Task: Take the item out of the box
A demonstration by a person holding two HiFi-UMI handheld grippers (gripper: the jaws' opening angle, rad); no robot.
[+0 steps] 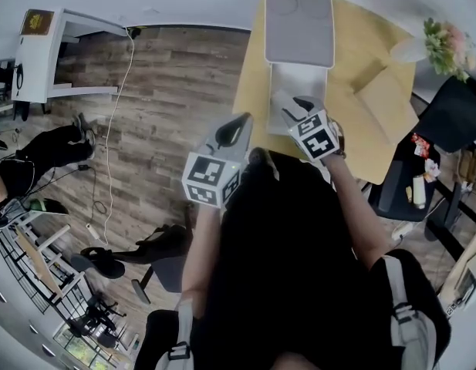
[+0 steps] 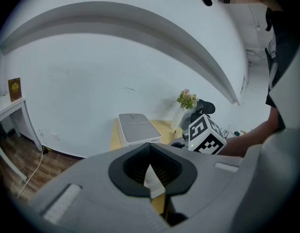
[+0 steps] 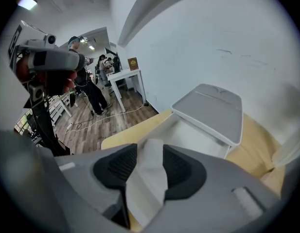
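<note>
Sitting between parted jaws of right hand-held gripper [image 3: 150, 168]; white tissue [image 3: 147, 191]

Left gripper [image 1: 232, 132] held raised off table's near left corner, jaws closed tip to tip. Right gripper [image 1: 298, 106] held over table's near edge, jaws spread apart. Left forearm [image 1: 197, 254] and right forearm [image 1: 355, 206] bare, stretched forward. Grippers kept close, side by side, not touching.

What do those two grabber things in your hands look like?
The left gripper and right gripper are light grey plastic, with black ribbed pads inside the jaws. Each carries a white cube printed with black square markers. The person wears a black top.
</note>
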